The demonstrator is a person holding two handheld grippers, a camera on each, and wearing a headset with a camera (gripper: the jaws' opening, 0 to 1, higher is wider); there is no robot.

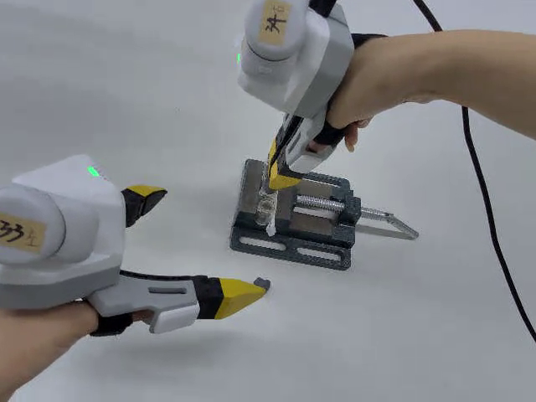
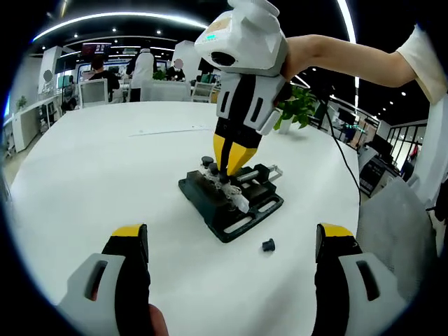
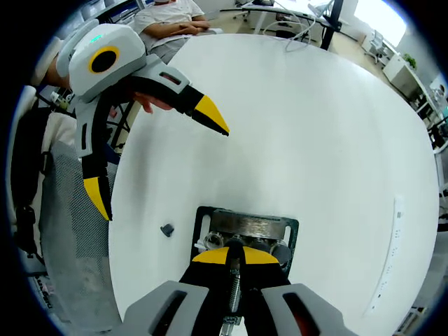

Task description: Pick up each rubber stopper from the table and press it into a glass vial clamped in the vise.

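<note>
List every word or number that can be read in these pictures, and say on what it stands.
"33", then a mark I cannot read: lower sticker on the left gripper.
Handwriting too blurred to read: upper sticker on the right gripper.

Open-plan office. Large white worktop (image 2: 84, 168); curved ceiling light strips (image 2: 105, 19); people seated at desks (image 2: 91, 87) in the background; potted plant (image 2: 302, 105); grey mesh chair (image 3: 70, 203) at the worktop's edge; wheeled chairs (image 3: 378, 45) beyond
</note>
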